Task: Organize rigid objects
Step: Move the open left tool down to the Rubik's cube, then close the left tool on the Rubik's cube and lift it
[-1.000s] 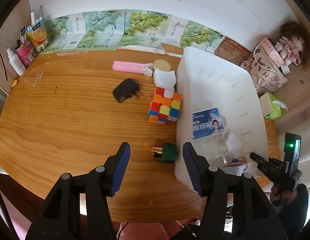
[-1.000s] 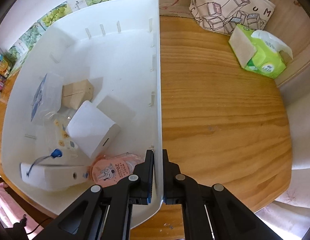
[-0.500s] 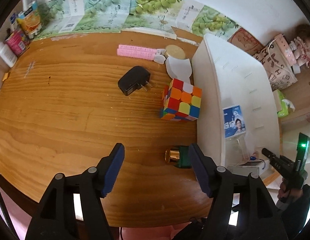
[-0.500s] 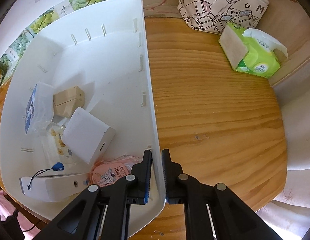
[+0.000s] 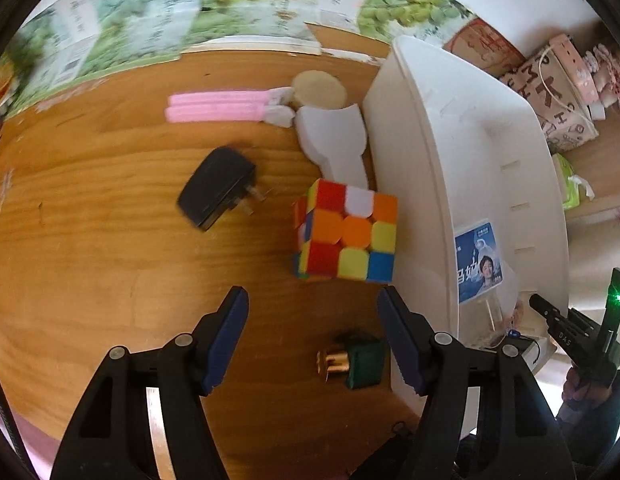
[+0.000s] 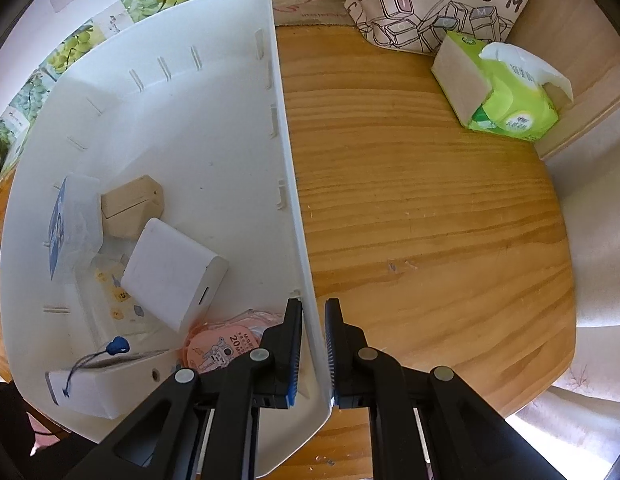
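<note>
- The left hand-held gripper (image 5: 312, 334) points steeply down at the tabletop (image 5: 90, 260) with its jaws apart and nothing between the pads
- Just below its right finger lies a small green block with a gold cap (image 5: 352, 360), beside the near corner of the white bin (image 5: 414, 128)
- Just beyond the fingertips sits the colour cube (image 5: 346, 236), close against the bin's left wall; farther left lies a black plug adapter (image 5: 216, 192), and at the far side a pink comb (image 5: 218, 106), a round wooden disc (image 5: 320, 88) and a white curved piece (image 5: 334, 138)
- The right hand-held gripper (image 6: 312, 344) is clamped on the bin's right wall (image 6: 288, 184), steadying it; inside lie a white box (image 6: 170, 272), a tan block (image 6: 132, 204) and a blue-labelled case (image 6: 66, 220)
- Judged step: lining up on the next loose item, probably the cube or the green block
- The next move calls for centring the jaws over one item, lowering, closing, then lifting it over the bin wall
</note>
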Motion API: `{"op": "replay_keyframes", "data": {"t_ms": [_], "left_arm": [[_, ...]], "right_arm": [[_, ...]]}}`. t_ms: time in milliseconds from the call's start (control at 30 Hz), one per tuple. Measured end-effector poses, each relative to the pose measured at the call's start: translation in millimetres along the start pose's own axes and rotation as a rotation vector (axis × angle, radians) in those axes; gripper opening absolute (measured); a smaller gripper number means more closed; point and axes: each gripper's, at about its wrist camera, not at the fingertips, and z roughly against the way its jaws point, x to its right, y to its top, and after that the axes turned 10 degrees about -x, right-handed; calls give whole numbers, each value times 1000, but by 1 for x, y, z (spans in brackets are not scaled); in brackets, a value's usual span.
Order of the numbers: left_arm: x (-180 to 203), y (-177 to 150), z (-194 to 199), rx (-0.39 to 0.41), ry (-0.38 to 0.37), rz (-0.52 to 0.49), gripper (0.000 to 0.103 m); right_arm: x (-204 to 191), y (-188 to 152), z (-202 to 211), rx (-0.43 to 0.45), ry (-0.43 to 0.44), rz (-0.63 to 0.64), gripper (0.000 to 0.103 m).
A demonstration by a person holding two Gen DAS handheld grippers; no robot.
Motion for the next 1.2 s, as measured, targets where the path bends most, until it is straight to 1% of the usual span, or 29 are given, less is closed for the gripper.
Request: {"op": "replay_keyframes", "data": {"t_ms": [167, 400, 700, 933, 1200], "left_arm": [[11, 17, -12, -40, -19, -56, 71], [16, 30, -26, -80, -32, -82, 71], [13, 42, -36, -106, -69, -75, 71], [-2, 52, -43, -131, -97, -43, 69], [-5, 51, -42, -121, -132, -60, 69]], "right_arm": [[0, 5, -2, -21, -4, -10, 12], [2, 10, -3, -36, -5, -33, 13], [2, 14, -7, -50, -17, -43, 14], [0, 15, -7, -56, -26, -60, 14], [-2, 19, -9, -69, -41, -88, 16]]}}
